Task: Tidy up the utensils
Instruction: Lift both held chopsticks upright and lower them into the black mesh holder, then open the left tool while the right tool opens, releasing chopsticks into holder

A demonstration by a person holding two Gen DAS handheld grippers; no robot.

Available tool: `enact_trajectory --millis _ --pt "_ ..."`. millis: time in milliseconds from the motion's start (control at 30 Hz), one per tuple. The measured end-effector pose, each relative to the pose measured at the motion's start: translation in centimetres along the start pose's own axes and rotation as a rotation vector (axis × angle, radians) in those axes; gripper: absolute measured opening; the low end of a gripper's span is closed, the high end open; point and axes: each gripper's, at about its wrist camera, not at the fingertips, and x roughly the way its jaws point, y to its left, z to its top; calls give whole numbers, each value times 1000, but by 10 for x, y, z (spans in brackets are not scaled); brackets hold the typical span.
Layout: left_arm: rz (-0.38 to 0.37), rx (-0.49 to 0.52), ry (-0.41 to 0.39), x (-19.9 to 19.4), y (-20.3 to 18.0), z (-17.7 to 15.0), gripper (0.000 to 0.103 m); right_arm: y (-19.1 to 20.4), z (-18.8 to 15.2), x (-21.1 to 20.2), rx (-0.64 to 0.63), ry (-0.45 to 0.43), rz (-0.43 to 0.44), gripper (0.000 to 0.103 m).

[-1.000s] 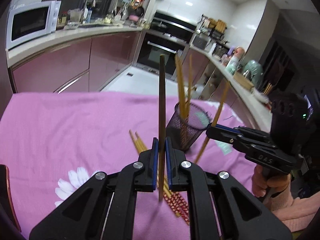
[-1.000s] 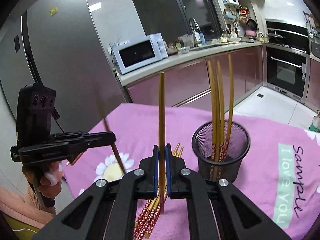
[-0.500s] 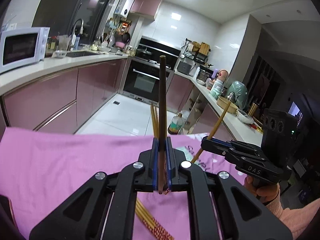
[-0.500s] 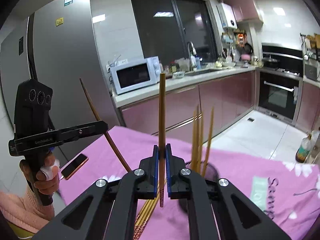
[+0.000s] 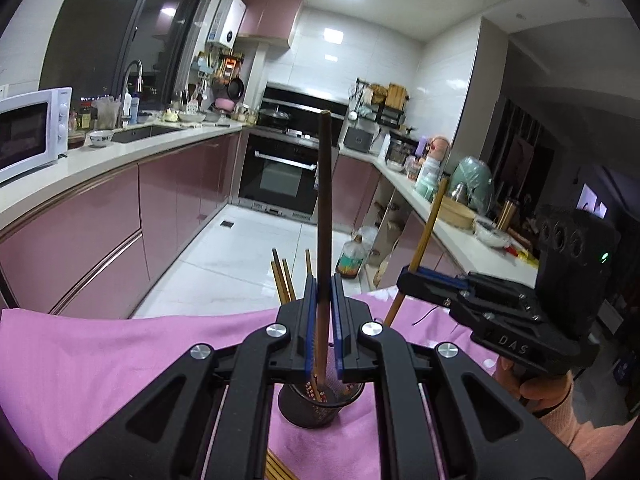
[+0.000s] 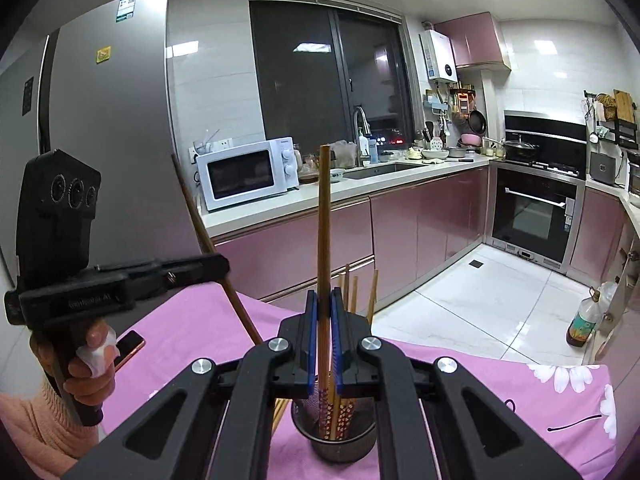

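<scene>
Worktop (image 5: 100, 360), draped in pink cloth, lying below both grippers; left gripper (image 5: 324, 320) clenching a dark chopstick (image 5: 325, 208), which is standing upright between its blue pads, the lower end reaching down toward the mesh cup (image 5: 316, 408) directly beneath the jaws; right gripper (image 6: 324, 332) likewise grasping a light wooden chopstick (image 6: 323, 220), held upright, its lower end hanging over the same mesh cup (image 6: 340, 442) just under the fingers; several chopsticks (image 6: 362, 292) already standing in the cup, their tips showing just beyond the gripper; loose chopsticks (image 6: 280, 412) lying on the cloth beside the cup, left of the right gripper; a phone (image 6: 130, 348) resting on the cloth farther left, near the hand holding the left gripper.
</scene>
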Motion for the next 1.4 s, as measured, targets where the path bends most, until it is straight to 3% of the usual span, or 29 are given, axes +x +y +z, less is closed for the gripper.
enact_trajectory --millis 267,800,1400 --pt "22 5 101 44 6 -12 7 -8 -8 23 17 59 -15 5" --pt "24 2 261 100 24 -47 7 -15 -30 72 37 286 -14 6" --pt "64 -18 274 112 31 -57 9 -24 -34 76 83 280 -47 8"
